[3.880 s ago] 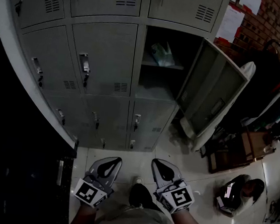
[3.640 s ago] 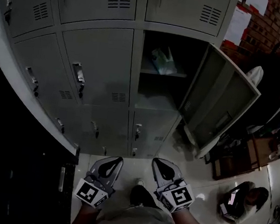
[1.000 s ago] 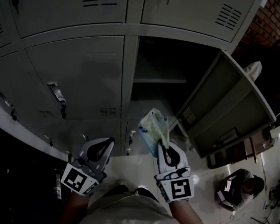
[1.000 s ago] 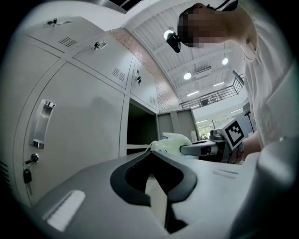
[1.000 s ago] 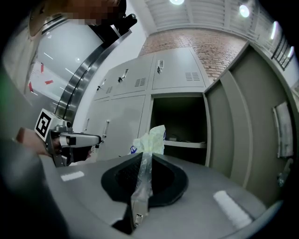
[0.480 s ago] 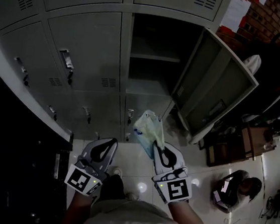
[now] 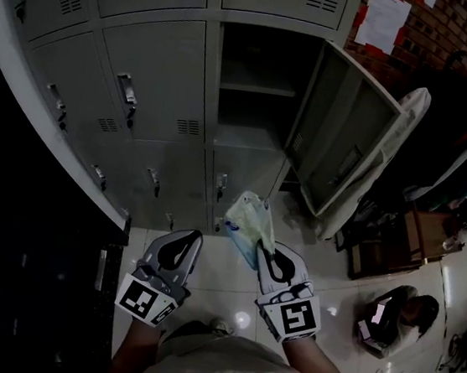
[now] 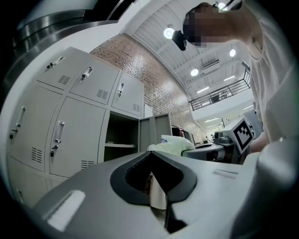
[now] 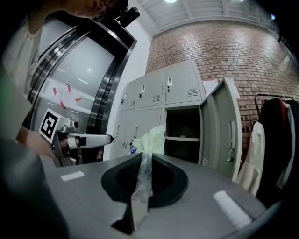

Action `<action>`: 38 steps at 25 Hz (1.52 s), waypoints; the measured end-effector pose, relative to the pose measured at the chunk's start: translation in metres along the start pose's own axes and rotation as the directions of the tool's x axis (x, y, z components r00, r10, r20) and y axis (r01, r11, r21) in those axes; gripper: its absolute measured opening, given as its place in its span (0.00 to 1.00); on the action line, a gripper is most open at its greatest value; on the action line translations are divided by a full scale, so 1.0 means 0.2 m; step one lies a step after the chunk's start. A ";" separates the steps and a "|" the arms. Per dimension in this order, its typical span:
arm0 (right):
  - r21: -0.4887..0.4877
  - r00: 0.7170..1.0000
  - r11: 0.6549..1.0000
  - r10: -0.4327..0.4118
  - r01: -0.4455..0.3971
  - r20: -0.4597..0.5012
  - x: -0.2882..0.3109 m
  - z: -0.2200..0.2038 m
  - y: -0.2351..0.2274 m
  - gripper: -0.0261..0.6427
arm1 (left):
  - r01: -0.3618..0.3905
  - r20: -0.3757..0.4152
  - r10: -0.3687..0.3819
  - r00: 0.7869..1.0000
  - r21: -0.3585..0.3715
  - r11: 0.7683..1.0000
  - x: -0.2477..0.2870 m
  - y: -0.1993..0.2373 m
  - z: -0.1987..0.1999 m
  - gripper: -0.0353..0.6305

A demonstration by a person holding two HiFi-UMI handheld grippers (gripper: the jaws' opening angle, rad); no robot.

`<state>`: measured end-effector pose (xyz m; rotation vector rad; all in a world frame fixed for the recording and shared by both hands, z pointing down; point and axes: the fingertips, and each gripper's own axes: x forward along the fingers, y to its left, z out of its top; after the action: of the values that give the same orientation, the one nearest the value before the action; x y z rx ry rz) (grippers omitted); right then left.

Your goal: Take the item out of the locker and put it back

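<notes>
1. Plastic, pale: one bag (image 7: 248, 225) is clamped in the right gripper (image 7: 262, 247), out in front of the lockers (image 7: 159, 71).
2. One left gripper (image 7: 197, 236), jaws pressed together, holds nothing.
3. One locker door (image 7: 341, 135) stands open.

A brick wall (image 9: 224, 42) rises beyond the jaws, above grey lockers (image 7: 155, 70). Right of the jaws, hanging garments (image 7: 462, 150) crowd over glossy pale floor tiles (image 7: 343, 322). Ceiling lamps (image 8: 169, 33) glow overhead.
</notes>
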<state>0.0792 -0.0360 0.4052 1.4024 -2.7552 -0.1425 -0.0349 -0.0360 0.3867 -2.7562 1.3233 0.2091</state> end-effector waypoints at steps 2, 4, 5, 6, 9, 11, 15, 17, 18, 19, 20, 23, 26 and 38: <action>-0.009 1.000 1.000 -0.004 0.004 0.010 -0.01 0.03 0.00 0.05 | 0.006 -0.001 -0.006 1.000 0.004 1.000 0.00 -0.01 0.01 0.05; -0.009 1.000 1.000 -0.017 0.017 0.011 -0.01 0.04 -0.01 0.05 | 0.012 -0.004 -0.012 1.000 -0.003 1.000 0.00 -0.01 0.02 0.05; -0.002 1.000 1.000 -0.021 0.021 0.009 -0.01 0.04 -0.02 0.05 | 0.013 -0.006 -0.013 1.000 -0.005 1.000 -0.01 -0.01 0.02 0.05; 0.010 1.000 1.000 -0.022 0.022 0.007 0.00 0.04 -0.02 0.05 | 0.013 -0.006 -0.013 1.000 -0.004 1.000 -0.01 0.00 0.03 0.05; 0.055 1.000 0.998 -0.009 0.009 -0.001 0.03 0.03 -0.01 0.05 | 0.006 0.000 -0.006 1.000 0.001 1.000 0.00 0.03 0.05 0.05; 0.067 1.000 0.998 0.002 -0.002 0.001 0.05 0.03 0.00 0.05 | -0.005 -0.005 0.005 1.000 -0.002 1.000 0.00 0.05 0.04 0.05; 0.053 1.000 0.998 0.017 -0.018 0.006 0.08 0.03 -0.02 0.05 | -0.026 0.009 0.026 1.000 0.014 1.000 0.02 0.09 0.05 0.05; 0.042 1.000 0.999 0.015 -0.015 0.007 0.10 0.02 -0.05 0.05 | -0.034 0.017 0.034 0.999 0.014 0.999 0.03 0.11 0.04 0.05; 0.042 1.000 0.999 0.014 -0.015 0.003 0.11 0.01 -0.06 0.05 | -0.039 0.016 0.039 0.999 0.010 0.999 0.03 0.11 0.03 0.05; 0.043 1.000 0.999 0.016 -0.016 -0.003 0.13 0.01 -0.07 0.05 | -0.044 0.014 0.044 0.999 0.002 0.999 0.04 0.12 0.02 0.05; 0.045 1.000 0.999 0.019 -0.019 -0.007 0.15 0.00 -0.08 0.05 | -0.047 0.010 0.047 0.999 -0.007 0.999 0.05 0.14 0.01 0.05; 0.052 1.000 0.998 0.027 -0.027 -0.010 0.23 0.00 -0.09 0.05 | -0.038 0.002 0.038 0.999 -0.013 0.999 0.10 0.17 -0.01 0.05; 0.013 1.000 1.000 0.011 -0.011 -0.001 0.31 0.02 -0.13 0.05 | -0.019 0.004 0.019 1.000 0.010 1.000 0.18 0.24 -0.01 0.05; -0.104 0.982 0.977 -0.185 0.188 0.043 0.85 0.13 -0.44 0.05 | 0.156 0.057 -0.158 0.986 0.033 0.987 0.63 0.70 0.03 0.05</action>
<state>0.0477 -0.2229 0.3706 1.6408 -2.5924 -0.3198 -0.0674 -0.2204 0.3592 -2.7895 1.0805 0.2568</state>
